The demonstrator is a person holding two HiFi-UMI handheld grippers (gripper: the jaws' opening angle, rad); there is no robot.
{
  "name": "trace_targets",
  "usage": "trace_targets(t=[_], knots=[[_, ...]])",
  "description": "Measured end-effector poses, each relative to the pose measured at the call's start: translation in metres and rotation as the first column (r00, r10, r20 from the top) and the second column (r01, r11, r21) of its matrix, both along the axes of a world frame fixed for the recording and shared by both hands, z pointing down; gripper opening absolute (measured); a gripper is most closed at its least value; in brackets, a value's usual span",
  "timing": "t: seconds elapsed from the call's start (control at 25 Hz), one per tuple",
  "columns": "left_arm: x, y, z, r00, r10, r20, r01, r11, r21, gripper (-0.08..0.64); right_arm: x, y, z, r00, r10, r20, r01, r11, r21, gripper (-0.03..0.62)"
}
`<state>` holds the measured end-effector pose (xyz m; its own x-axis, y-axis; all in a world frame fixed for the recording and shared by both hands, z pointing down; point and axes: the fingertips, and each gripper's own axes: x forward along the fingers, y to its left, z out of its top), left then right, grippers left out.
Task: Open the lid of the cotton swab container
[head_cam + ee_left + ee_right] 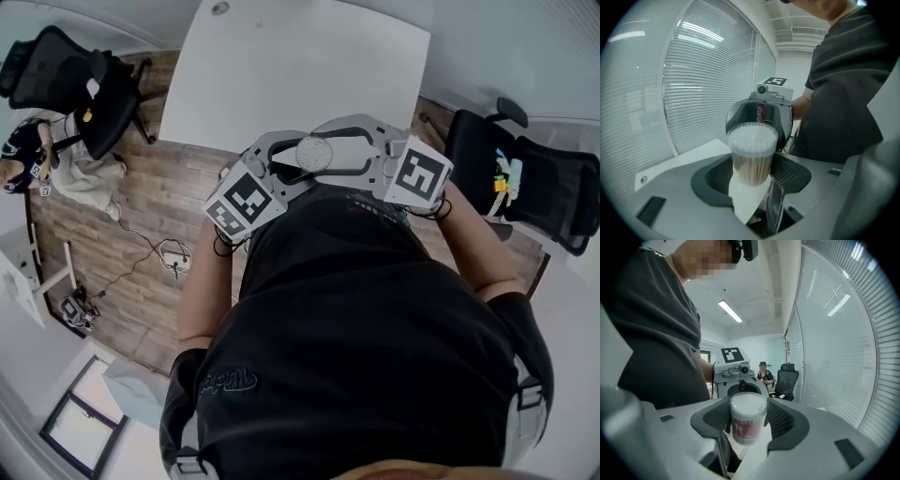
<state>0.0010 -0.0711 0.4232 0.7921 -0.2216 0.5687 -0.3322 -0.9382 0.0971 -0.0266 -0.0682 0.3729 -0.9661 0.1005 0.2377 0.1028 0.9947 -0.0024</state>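
Observation:
The cotton swab container (316,152) is held up in front of the person's chest, over the near edge of the white table (281,66). It is a clear round tub with a red label (746,426) and packed white swab tips (752,140) at its top. My left gripper (286,161) is shut on its body, pads against both sides. My right gripper (352,150) faces it from the other side; its jaws stand wide on either side of the tub's top without pressing. Whether a lid is on the tub I cannot tell.
Black office chairs stand at the left (75,84) and right (534,178) of the table. A cable and plug (173,253) lie on the wooden floor. Window blinds (703,93) fill one side. A seated person (763,373) is far off.

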Motion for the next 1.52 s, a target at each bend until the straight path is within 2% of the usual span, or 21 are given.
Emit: trace_targets(t=[0.4, 0.72, 1.52], knots=[[-0.002, 0.001, -0.001, 1.0, -0.011, -0.02, 0.011, 1.0, -0.008, 0.262, -0.003, -0.001, -0.001, 1.0, -0.004, 0.003, 0.004, 0.996, -0.084, 0.252], [-0.001, 0.002, 0.0, 1.0, -0.016, -0.025, 0.015, 1.0, -0.011, 0.262, -0.002, 0.001, 0.001, 1.0, -0.015, -0.008, 0.014, 0.997, -0.081, 0.252], [0.001, 0.003, 0.007, 1.0, -0.004, -0.03, 0.003, 1.0, -0.031, 0.262, -0.001, -0.001, 0.012, 0.998, -0.025, -0.057, 0.015, 0.985, -0.173, 0.25]])
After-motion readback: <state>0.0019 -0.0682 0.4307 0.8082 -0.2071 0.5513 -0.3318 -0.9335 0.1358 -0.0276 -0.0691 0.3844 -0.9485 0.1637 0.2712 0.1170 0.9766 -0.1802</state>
